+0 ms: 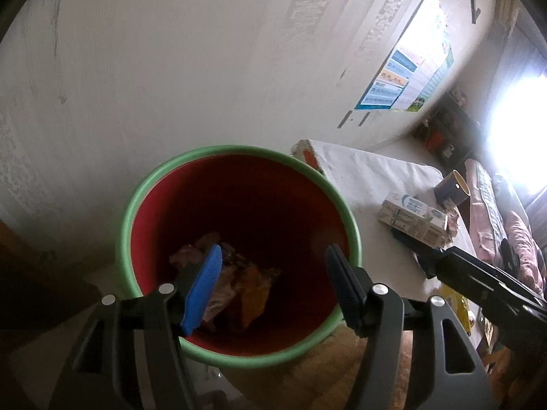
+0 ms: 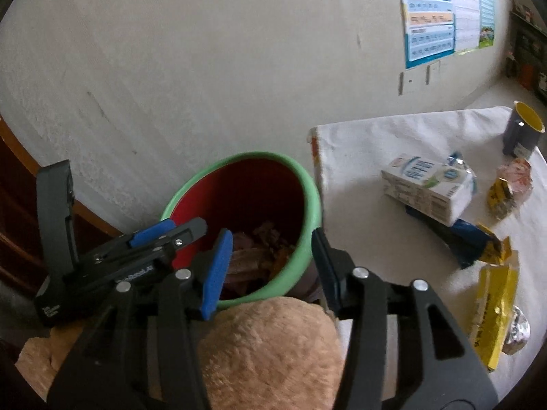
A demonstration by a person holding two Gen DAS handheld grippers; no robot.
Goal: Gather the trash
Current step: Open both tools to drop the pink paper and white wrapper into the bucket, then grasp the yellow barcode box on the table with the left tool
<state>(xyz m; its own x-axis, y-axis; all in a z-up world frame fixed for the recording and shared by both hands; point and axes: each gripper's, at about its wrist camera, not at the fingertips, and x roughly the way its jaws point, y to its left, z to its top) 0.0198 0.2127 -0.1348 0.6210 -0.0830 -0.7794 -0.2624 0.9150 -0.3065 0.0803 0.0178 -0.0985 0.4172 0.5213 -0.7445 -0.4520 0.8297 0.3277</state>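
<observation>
A red bin with a green rim (image 1: pixel 347 210) stands against the wall, with crumpled wrappers (image 1: pixel 239 283) at its bottom. My left gripper (image 1: pixel 273 270) is open and empty right above the bin's mouth. My right gripper (image 2: pixel 271 256) is open and empty, just in front of the bin (image 2: pixel 309 184). On the white table (image 2: pixel 359 143) lie a white carton (image 2: pixel 427 188), a yellow wrapper (image 2: pixel 495 311), a blue and yellow wrapper (image 2: pixel 468 239), a foil ball (image 2: pixel 518 331) and a small orange packet (image 2: pixel 514 174).
A dark mug with a yellow inside (image 2: pixel 523 130) stands at the table's far right. A tan plush thing (image 2: pixel 270 348) lies below my right gripper. A poster (image 2: pixel 444 13) hangs on the wall. The left gripper's body (image 2: pixel 102 256) shows left of the bin.
</observation>
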